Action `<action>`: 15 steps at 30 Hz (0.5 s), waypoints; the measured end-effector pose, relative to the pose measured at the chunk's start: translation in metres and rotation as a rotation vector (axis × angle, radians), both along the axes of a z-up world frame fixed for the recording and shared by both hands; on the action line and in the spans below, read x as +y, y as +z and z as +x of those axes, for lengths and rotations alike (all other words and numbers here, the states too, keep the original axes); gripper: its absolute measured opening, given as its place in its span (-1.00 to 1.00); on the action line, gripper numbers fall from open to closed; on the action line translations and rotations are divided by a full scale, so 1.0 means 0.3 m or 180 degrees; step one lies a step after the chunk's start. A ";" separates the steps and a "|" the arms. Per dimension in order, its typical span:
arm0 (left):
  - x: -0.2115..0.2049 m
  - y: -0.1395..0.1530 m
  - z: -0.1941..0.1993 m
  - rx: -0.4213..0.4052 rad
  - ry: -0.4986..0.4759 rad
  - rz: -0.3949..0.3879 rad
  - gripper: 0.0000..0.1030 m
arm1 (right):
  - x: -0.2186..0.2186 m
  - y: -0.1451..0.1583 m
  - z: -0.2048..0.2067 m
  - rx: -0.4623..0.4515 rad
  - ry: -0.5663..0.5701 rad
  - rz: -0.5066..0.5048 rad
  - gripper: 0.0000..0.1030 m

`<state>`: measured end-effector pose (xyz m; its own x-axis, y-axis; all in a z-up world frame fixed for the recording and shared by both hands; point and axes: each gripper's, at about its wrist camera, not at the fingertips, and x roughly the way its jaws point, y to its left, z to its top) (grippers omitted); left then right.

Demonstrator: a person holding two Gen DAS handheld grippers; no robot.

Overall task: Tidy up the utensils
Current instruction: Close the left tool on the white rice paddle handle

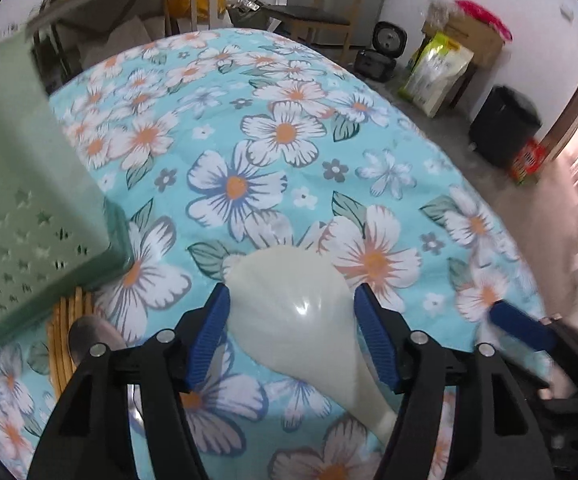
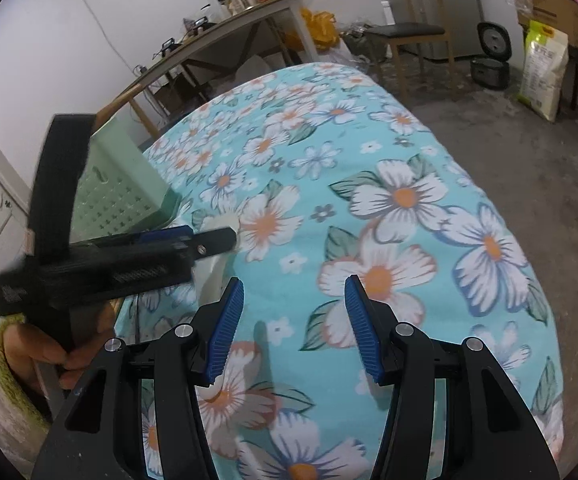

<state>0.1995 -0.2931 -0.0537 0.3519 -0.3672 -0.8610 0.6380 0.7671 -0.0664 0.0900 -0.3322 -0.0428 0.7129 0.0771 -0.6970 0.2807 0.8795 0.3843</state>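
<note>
A cream rice paddle (image 1: 301, 312) lies on the floral tablecloth (image 1: 273, 128), its wide head between the blue pads of my left gripper (image 1: 292, 296), which is open around it. A green perforated basket (image 1: 21, 208) stands at the left. Wooden chopsticks (image 1: 65, 340) and a dark spoon (image 1: 89, 336) lie beside it, below the basket's corner. My right gripper (image 2: 293, 292) is open and empty above the cloth. In the right wrist view the left gripper (image 2: 185, 240) shows at the left, with the paddle's tip (image 2: 225, 222) and the basket (image 2: 117, 188) behind it.
The table's far edge and right edge drop to a concrete floor. A chair (image 1: 321, 12), a wooden side table (image 2: 225, 36), a black bin (image 1: 505, 124), bags and boxes (image 1: 441, 68) stand around the room.
</note>
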 end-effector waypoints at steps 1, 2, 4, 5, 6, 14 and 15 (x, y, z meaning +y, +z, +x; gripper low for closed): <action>-0.007 -0.003 -0.007 -0.0066 -0.0010 0.0049 0.23 | -0.005 -0.001 -0.002 0.0003 -0.0008 0.0009 -0.01; -0.013 -0.008 -0.011 -0.0115 -0.0021 0.0098 0.24 | -0.007 -0.003 -0.004 0.0006 -0.0012 0.0018 -0.01; -0.015 -0.019 -0.012 -0.0152 -0.0029 0.0137 0.24 | -0.011 -0.006 -0.004 0.0013 -0.0018 0.0050 -0.01; -0.011 -0.019 -0.013 -0.0150 -0.0024 0.0119 0.24 | -0.012 -0.006 -0.003 0.0011 -0.0018 0.0059 -0.01; 0.000 -0.013 -0.010 -0.0112 -0.0008 0.0070 0.20 | -0.012 -0.005 -0.003 0.0006 -0.0014 0.0063 -0.01; 0.095 0.041 0.012 0.0265 0.0096 -0.0442 -0.06 | -0.012 0.003 -0.004 -0.0034 0.0009 0.0092 -0.01; 0.110 0.048 0.012 0.0297 0.0118 -0.0494 -0.10 | -0.011 0.004 -0.003 -0.0037 0.0015 0.0088 -0.01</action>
